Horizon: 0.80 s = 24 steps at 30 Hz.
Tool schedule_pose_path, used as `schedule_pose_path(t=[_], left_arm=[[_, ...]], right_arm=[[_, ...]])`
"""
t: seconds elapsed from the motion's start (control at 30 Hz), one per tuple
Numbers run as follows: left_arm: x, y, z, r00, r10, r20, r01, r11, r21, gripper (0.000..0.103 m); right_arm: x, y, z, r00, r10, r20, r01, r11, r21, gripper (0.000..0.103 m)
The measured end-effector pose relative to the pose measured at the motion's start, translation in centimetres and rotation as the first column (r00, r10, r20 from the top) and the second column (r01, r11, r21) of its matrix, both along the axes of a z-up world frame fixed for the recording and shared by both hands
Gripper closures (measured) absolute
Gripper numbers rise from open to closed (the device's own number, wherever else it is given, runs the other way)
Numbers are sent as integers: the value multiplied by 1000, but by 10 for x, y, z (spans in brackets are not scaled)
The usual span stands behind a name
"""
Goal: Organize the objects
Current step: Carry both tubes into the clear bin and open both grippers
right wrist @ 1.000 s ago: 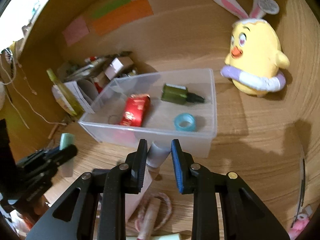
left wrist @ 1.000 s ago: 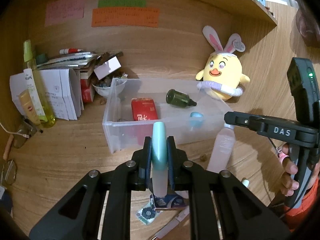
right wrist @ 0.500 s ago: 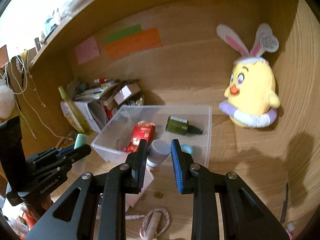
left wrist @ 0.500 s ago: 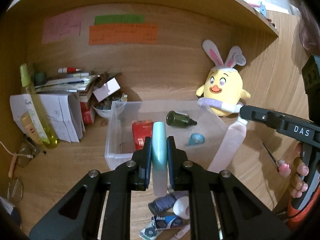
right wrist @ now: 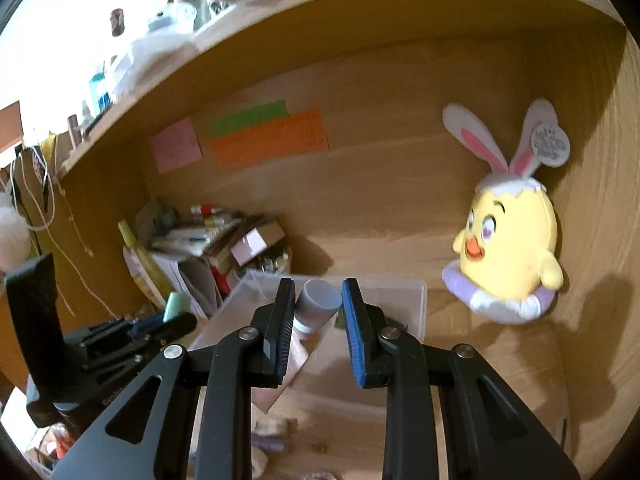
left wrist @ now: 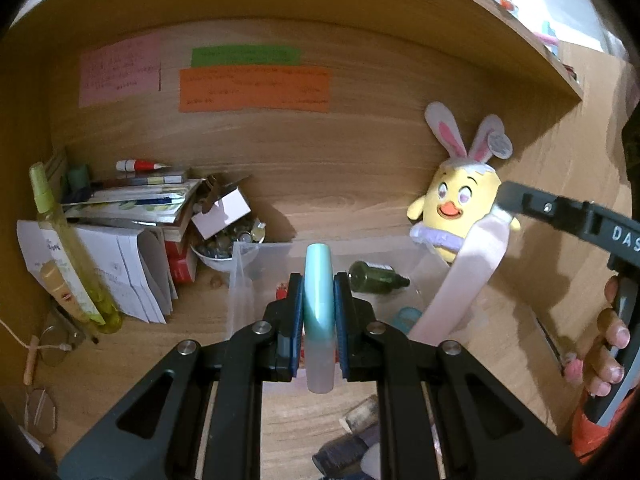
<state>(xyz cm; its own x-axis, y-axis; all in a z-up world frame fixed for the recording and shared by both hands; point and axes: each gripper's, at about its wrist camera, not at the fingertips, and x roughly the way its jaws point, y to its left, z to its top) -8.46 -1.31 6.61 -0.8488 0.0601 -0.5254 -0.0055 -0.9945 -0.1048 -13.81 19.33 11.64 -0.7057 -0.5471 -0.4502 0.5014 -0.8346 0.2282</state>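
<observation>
My left gripper (left wrist: 317, 312) is shut on a slim tube with a teal cap (left wrist: 318, 304), held upright above the desk in front of a clear plastic bin (left wrist: 240, 280). My right gripper (right wrist: 318, 316) is shut on a pale pink tube with a grey cap (right wrist: 318, 304); the tube also shows in the left wrist view (left wrist: 468, 276), hanging tilted over the bin's right side. The bin holds a dark green bottle (left wrist: 374, 276), a blue tape roll (left wrist: 408, 316) and a red packet mostly hidden behind my left fingers.
A yellow chick plush (left wrist: 460, 208) sits at the back right. Books, papers and a bowl (left wrist: 220, 252) crowd the back left, with a tall yellow-green spray bottle (left wrist: 68, 256). Thread spools (left wrist: 352, 436) lie on the desk in front. A shelf hangs overhead.
Both grippers have risen and pulled back from the desk, each lifting its tube. The bin now looks lower and farther away in both views.
</observation>
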Motion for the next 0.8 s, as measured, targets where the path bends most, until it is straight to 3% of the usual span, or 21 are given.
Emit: schedule_pose_path(t=[0.13,0.27,0.53,0.8], left_arm=[[-14,-5,-2,1000,9,14,-9,1000,1,89],[-31,-7,-10,999,22,41,-22,1000,-22,89],[-61,-7,-40,992,51,118,-44,997,-60,89],[-76,-6,-63,984,52,168,-39,996,-78,89]], right_arm=[[-8,-5,7,999,-26,-31,26,1000,-5,81],[-21,-10,-5,999,-50,-13,50,999,12,81],[-51,-18,-52,993,-49,111,43,998,52,81],[-68,-24,-82,984,-50,174,29,993,119,81]])
